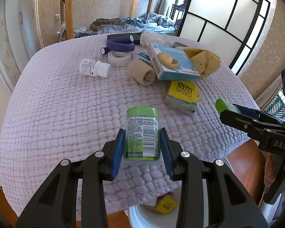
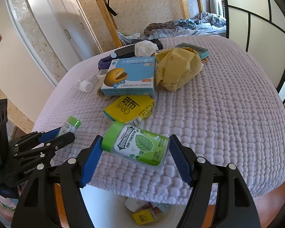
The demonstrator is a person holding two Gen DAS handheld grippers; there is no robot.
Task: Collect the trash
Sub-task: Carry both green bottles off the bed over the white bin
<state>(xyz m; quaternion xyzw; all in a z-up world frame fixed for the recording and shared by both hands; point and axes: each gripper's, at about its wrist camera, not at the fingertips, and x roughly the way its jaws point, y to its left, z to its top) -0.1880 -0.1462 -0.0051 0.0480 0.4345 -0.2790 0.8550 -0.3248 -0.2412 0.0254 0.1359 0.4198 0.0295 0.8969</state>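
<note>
A table under a lilac quilted cover (image 2: pixel 228 114) is seen spreading ahead of both claws, and a white bin (image 2: pixel 104 205) with a yellow carton lying in it is seen directly beneath the right gripper (image 2: pixel 135 137), just off the table's near edge. Straight ahead of that claw and well apart from it, a blue medicine box (image 2: pixel 129 77) printed with a laughing yellow face is propped on other clutter, with a crumpled yellow paper (image 2: pixel 178 68) touching its right side. A yellow BABO tissue pack (image 2: pixel 129 108) is found just beyond the right fingertips. Between the right claw's blue pads a Doublemint bottle (image 2: pixel 138 148) is clamped lengthwise, cap to the left pad and base to the right; it is clear plastic with a lime-green cap and a green leaf label. The left gripper (image 1: pixel 142 131) is closed narrowly on a second mint bottle (image 1: pixel 142 125) of the same kind, held by its sides with the green cap pointing away and the barcode and fine print turned toward the camera. Far ahead and left of this claw, a white pill bottle (image 1: pixel 95 67) is laid on its side, near a white tape roll (image 1: pixel 119 58).
</note>
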